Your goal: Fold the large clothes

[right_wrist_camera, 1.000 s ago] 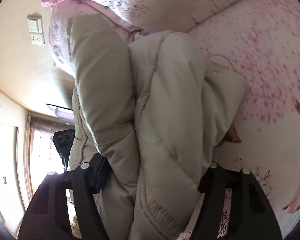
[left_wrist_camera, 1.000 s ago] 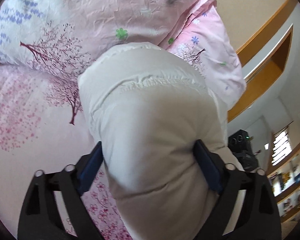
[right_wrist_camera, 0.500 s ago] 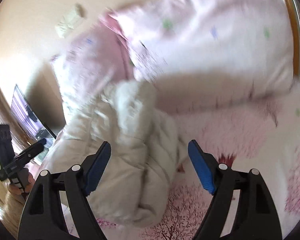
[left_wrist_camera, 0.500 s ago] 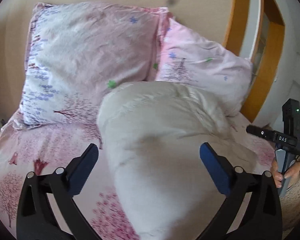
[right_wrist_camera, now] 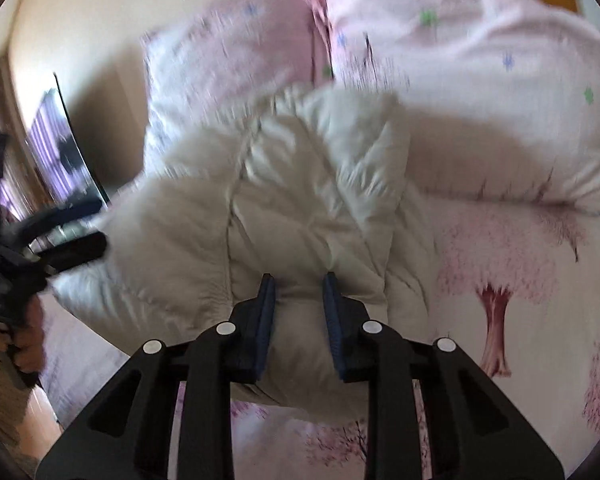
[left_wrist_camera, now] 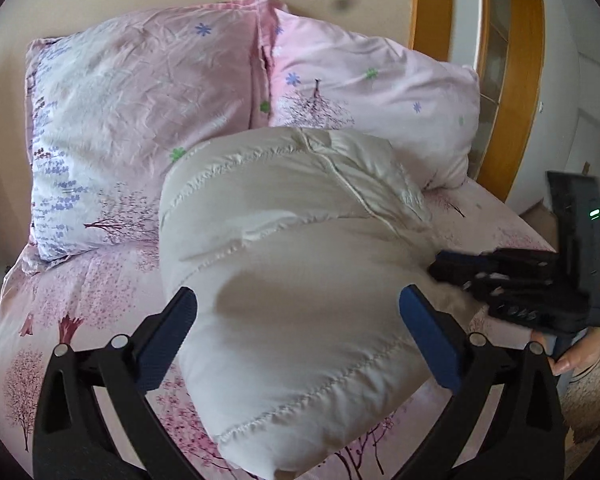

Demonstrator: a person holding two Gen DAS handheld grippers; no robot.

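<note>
A folded white padded jacket (left_wrist_camera: 300,272) is seen lying on a pink flowered bed sheet (left_wrist_camera: 80,296), with two pink pillows (left_wrist_camera: 140,112) at twelve o'clock of it. The left gripper (left_wrist_camera: 298,316) is held with its fingers spread wide, apart from the jacket's sides. The right gripper (right_wrist_camera: 298,300) has just been closing; its blue pads (right_wrist_camera: 266,300) are drawn near together over the jacket, but a pinch cannot be told through the blur.
</note>
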